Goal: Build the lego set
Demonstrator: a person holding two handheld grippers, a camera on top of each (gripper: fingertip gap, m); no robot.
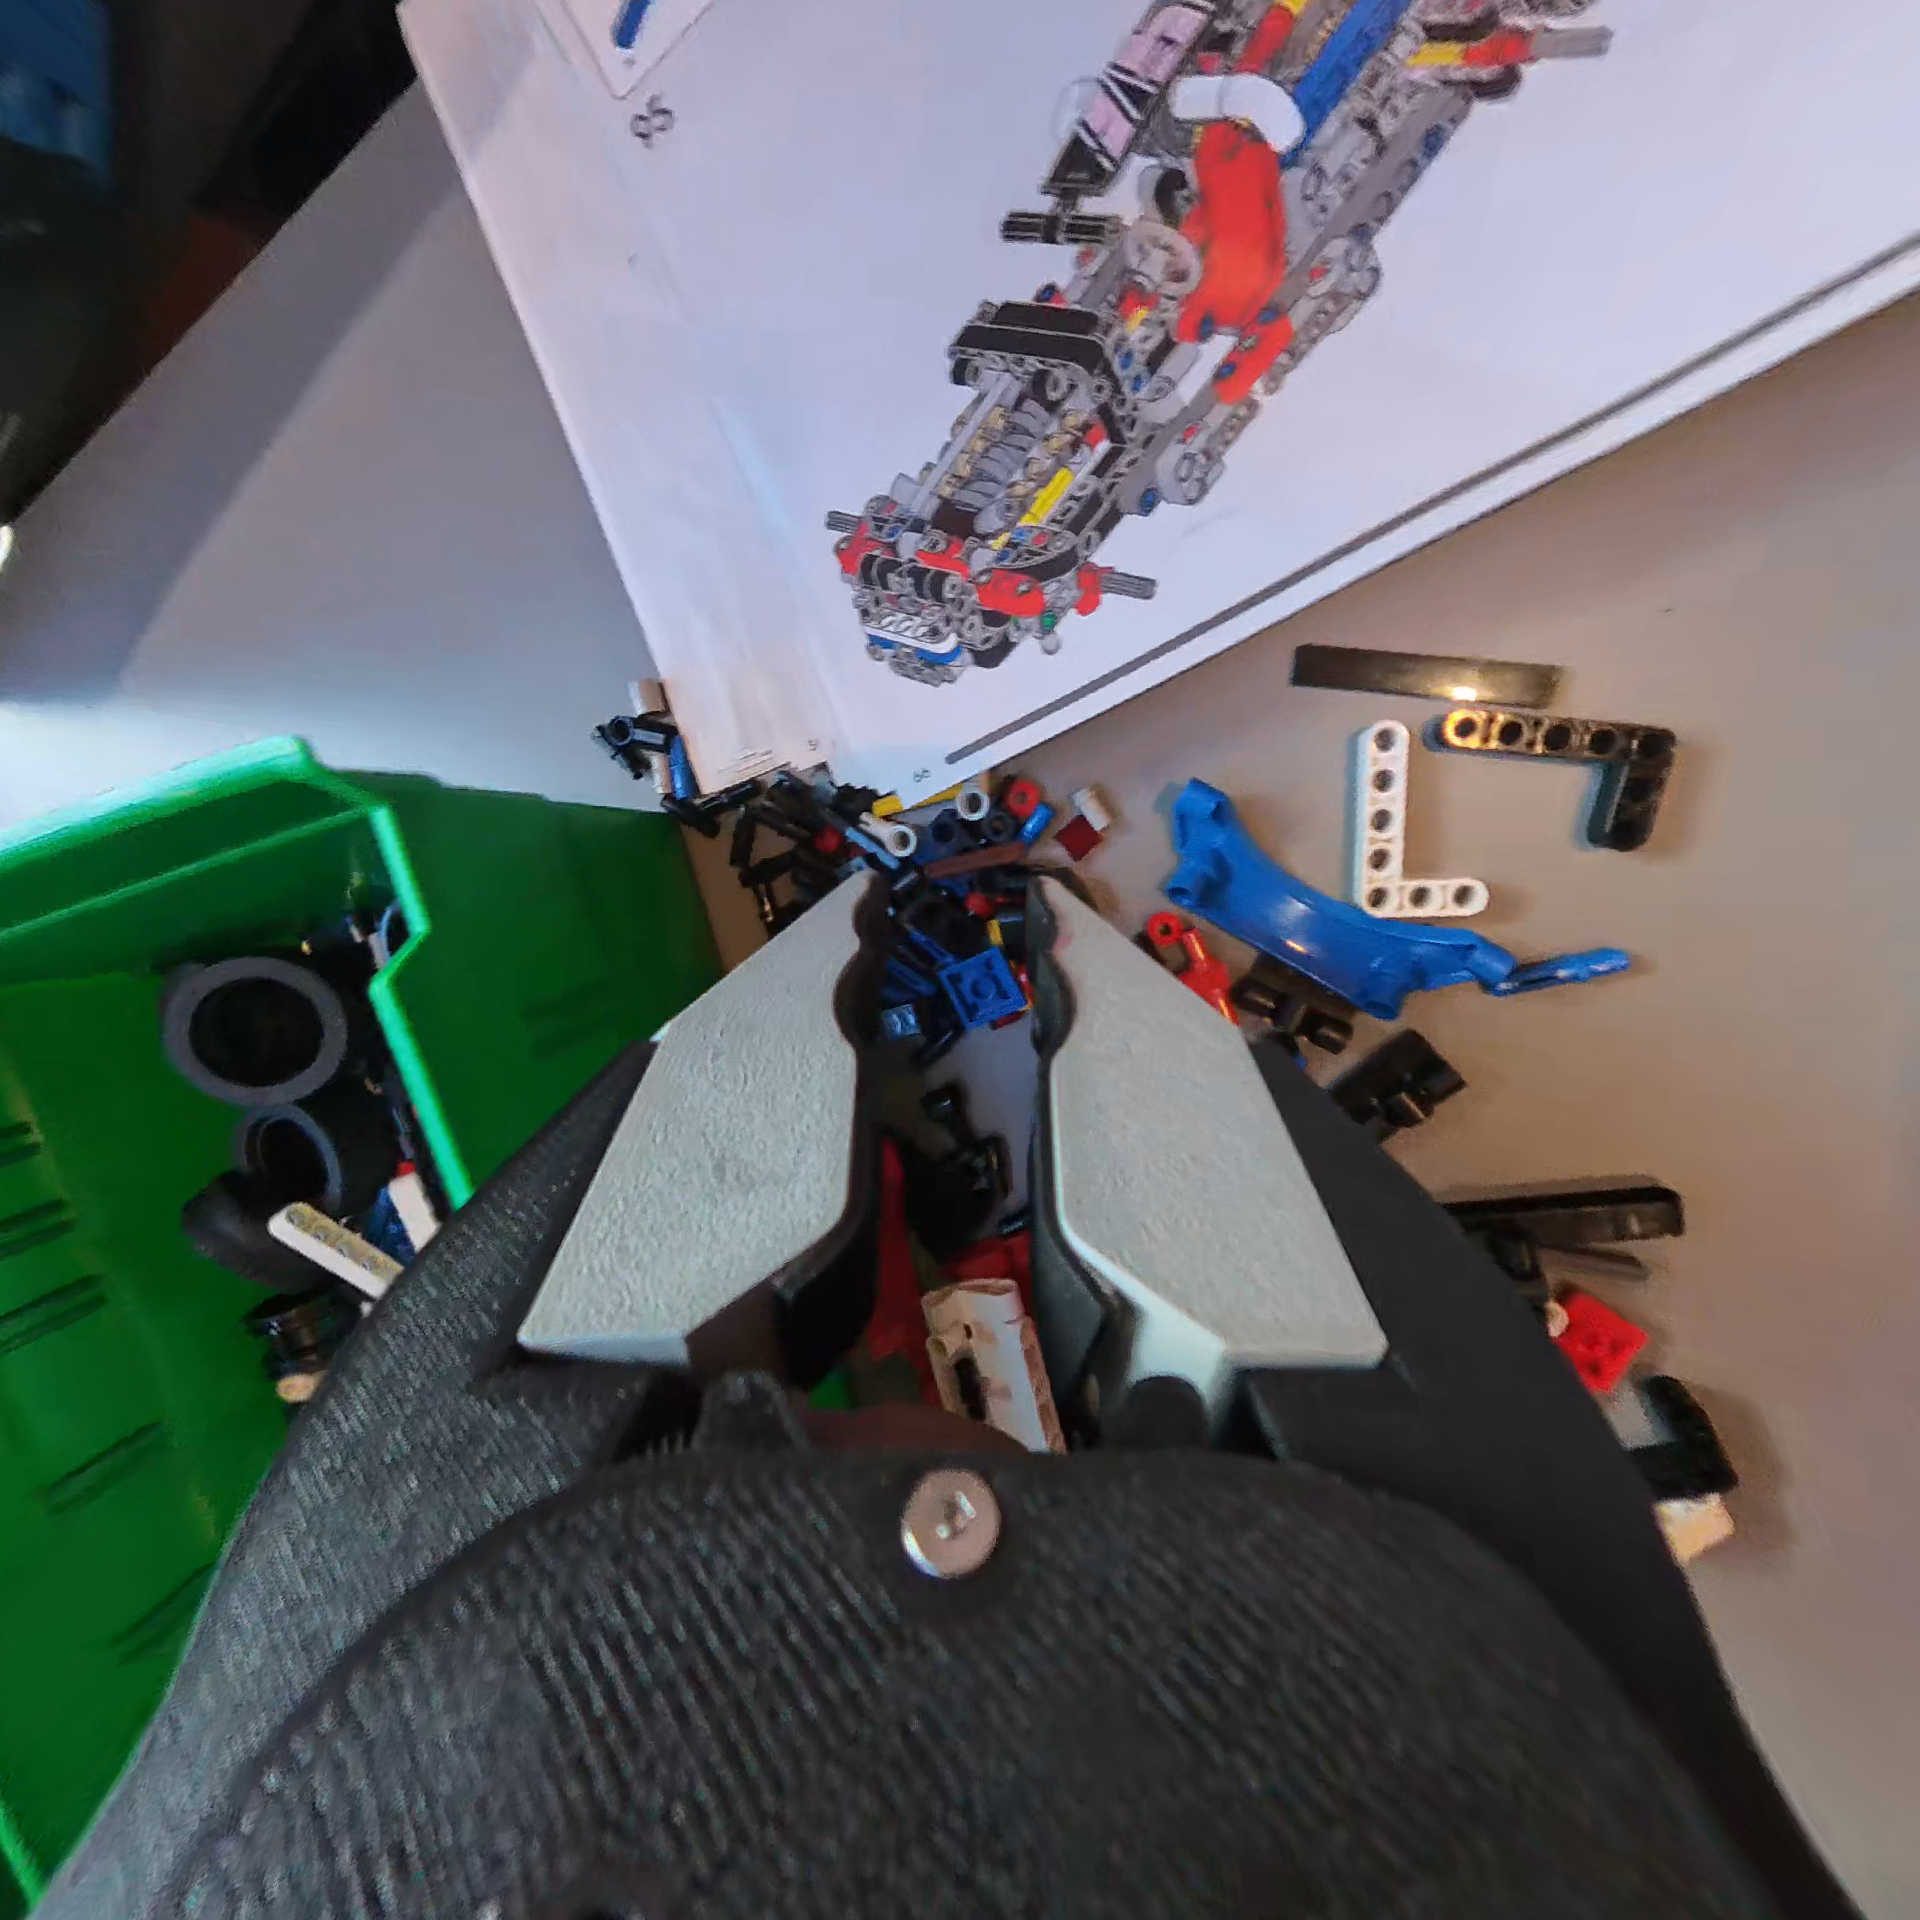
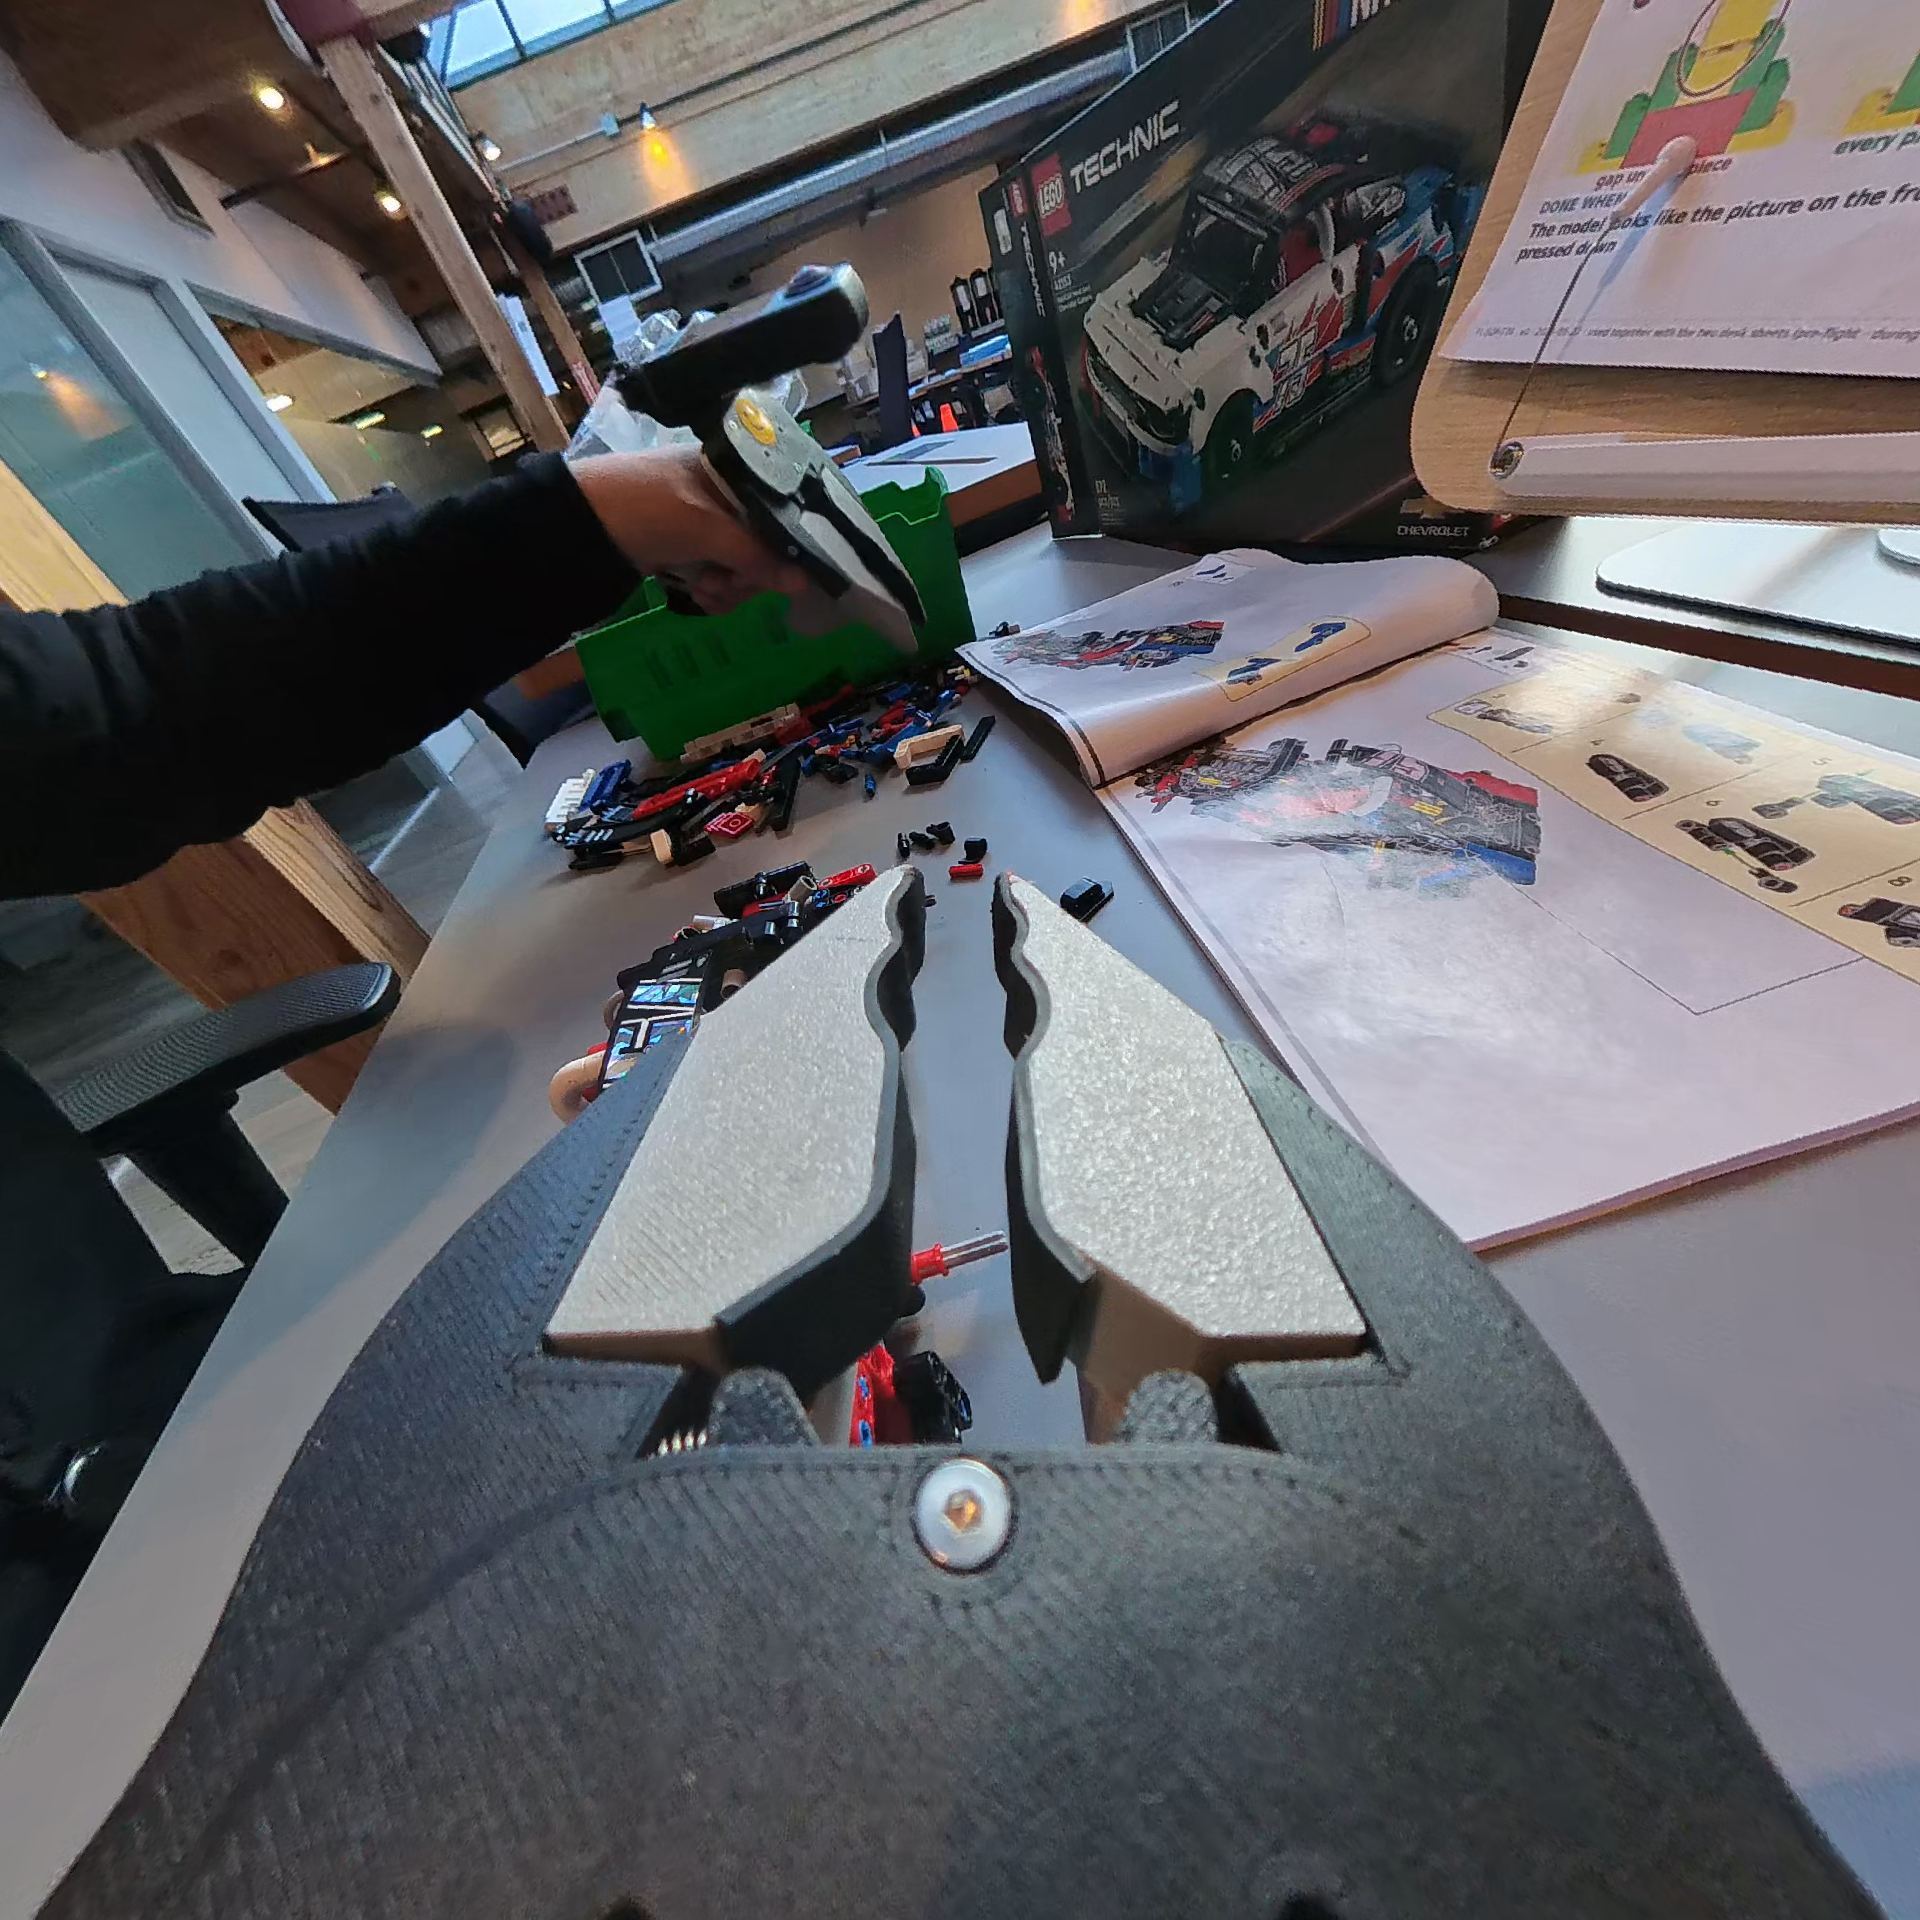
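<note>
- The left gripper (image 1: pixel 951 914) is hovering over the loose lego pieces (image 1: pixel 935 894) on the bench (image 1: pixel 1714 520), fingers spread, gripping nothing.
- The right gripper (image 2: pixel 958 902) is hanging nearby, fingers slightly apart and empty.
- Risk: closing into this clutter could pinch several parts, scattering others.
- The pile is lying between green bin (image 1: pixel 125 1039) and instruction booklet (image 1: pixel 831 312); its pieces are pointing every way.

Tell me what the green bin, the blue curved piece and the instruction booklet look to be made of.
Green bin: apparently moulded plastic with a smooth satin sheen and ribbed walls.
Blue curved piece: glossy hard plastic, judging by its sharp highlight.
Instruction booklet: printed paper, matte to slightly glossy, with stacked page edges showing.
</note>
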